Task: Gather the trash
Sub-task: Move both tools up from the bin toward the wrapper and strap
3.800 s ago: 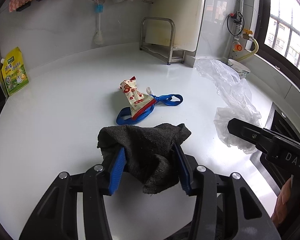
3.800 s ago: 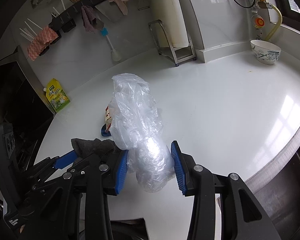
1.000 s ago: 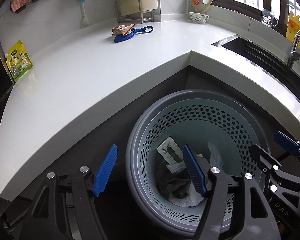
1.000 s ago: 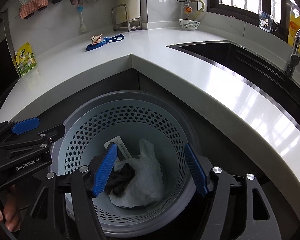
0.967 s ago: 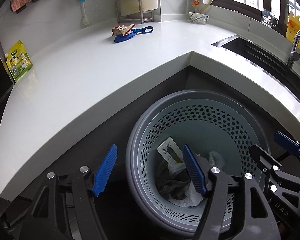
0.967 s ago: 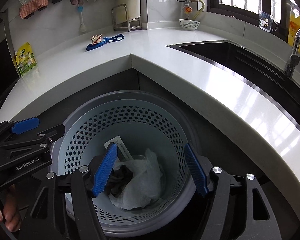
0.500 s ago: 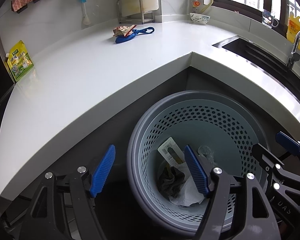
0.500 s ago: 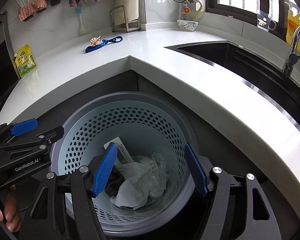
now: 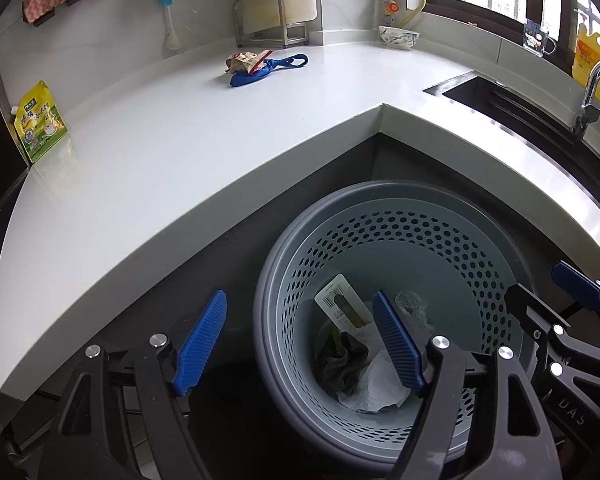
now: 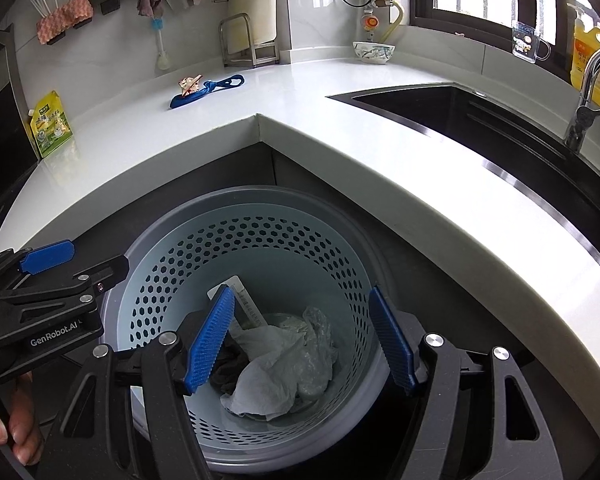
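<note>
Grey perforated bin (image 10: 256, 248) under white counter edge (image 10: 260, 120), rim unobstructed

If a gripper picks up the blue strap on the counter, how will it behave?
The blue strap lies flat, looped and knotted, so it is probably floppy and would dangle. It looks thin, likely light. The snack wrapper resting on it may slide off.
</note>
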Action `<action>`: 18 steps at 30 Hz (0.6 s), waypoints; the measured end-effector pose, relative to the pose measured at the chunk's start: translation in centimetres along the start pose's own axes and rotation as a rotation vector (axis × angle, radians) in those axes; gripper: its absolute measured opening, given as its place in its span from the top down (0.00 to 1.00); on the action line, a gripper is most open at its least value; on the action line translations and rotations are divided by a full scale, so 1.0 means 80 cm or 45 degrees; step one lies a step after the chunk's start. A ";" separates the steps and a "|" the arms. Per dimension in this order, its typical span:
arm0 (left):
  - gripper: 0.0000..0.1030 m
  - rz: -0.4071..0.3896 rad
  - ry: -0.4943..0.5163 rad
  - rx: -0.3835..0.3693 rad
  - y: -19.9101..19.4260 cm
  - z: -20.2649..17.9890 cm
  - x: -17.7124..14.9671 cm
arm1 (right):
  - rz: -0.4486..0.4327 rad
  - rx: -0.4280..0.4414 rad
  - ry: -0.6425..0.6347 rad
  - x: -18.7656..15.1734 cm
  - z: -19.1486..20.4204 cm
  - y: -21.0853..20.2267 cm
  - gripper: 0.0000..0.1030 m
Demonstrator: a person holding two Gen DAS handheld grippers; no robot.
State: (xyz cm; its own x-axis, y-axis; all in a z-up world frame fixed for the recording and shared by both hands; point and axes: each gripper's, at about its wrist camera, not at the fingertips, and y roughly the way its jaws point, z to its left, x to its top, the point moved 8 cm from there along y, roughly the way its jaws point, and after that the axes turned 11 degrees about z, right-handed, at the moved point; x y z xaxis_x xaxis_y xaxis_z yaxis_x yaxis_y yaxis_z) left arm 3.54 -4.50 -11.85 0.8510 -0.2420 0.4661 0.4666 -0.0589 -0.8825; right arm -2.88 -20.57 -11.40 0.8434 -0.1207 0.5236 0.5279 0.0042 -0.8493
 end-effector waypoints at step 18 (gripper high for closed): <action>0.13 -0.091 -0.095 0.004 -0.038 0.038 0.028 | -0.078 0.089 0.019 0.035 -0.001 -0.022 0.35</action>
State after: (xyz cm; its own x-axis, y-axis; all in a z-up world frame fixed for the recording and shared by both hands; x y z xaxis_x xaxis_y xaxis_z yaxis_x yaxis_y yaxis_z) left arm 4.79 -1.89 -7.96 0.8313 -0.1641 0.5311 0.5271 -0.0707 -0.8469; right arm -1.41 -20.99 -8.45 0.8079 -0.1376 0.5731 0.5847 0.0654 -0.8086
